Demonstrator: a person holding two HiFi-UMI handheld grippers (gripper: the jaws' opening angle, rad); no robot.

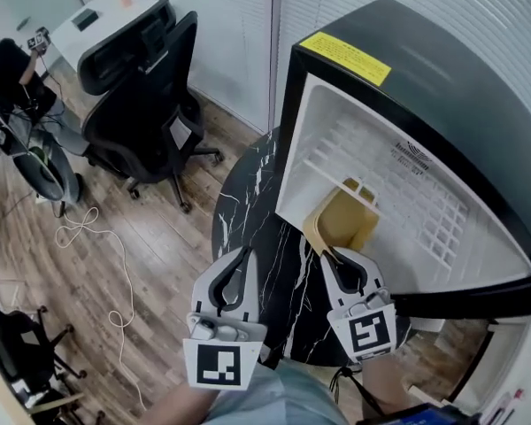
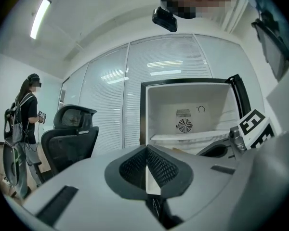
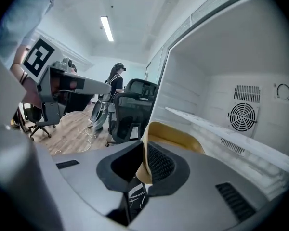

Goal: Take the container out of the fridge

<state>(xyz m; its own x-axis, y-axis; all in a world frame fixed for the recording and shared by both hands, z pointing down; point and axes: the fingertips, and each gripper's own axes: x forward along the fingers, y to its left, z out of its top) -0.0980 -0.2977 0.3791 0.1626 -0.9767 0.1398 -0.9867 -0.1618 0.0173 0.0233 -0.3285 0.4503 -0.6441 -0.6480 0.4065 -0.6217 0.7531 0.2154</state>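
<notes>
**A:** From the head view, what do you see?

**B:** A black fridge (image 1: 407, 78) stands open, and its inside is white. The yellow container (image 1: 345, 218) sits at the front edge of the inside, just under a white shelf (image 1: 332, 177). The right gripper (image 1: 328, 252) reaches to it, and its tips meet the near rim. The left gripper (image 1: 245, 251) hangs beside the right one, over a black marbled table (image 1: 239, 204), and touches nothing.

**A:** And around them?

**B:** There is a wooden floor (image 1: 159, 264) with a pale cable (image 1: 80, 228) lying on it. Two black office chairs (image 1: 137, 87) stand at the left.

**A:** Now the left gripper view.

**B:** Its two jaws are pressed together, pad against pad, with nothing between them. Beyond them is the open fridge, with a round fan grille (image 2: 184, 125) on its back wall. The marker cube (image 2: 253, 124) of the right gripper shows at the right edge. A person (image 2: 24, 114) stands far at the left, beside an office chair.

**A:** And the right gripper view?

**B:** Here the jaws pinch the thin yellow rim of the container, and its wall passes between the pads. The rest of the container curves away into the fridge, under the shelf. The left gripper shows at the upper left, apart from the container.
</notes>
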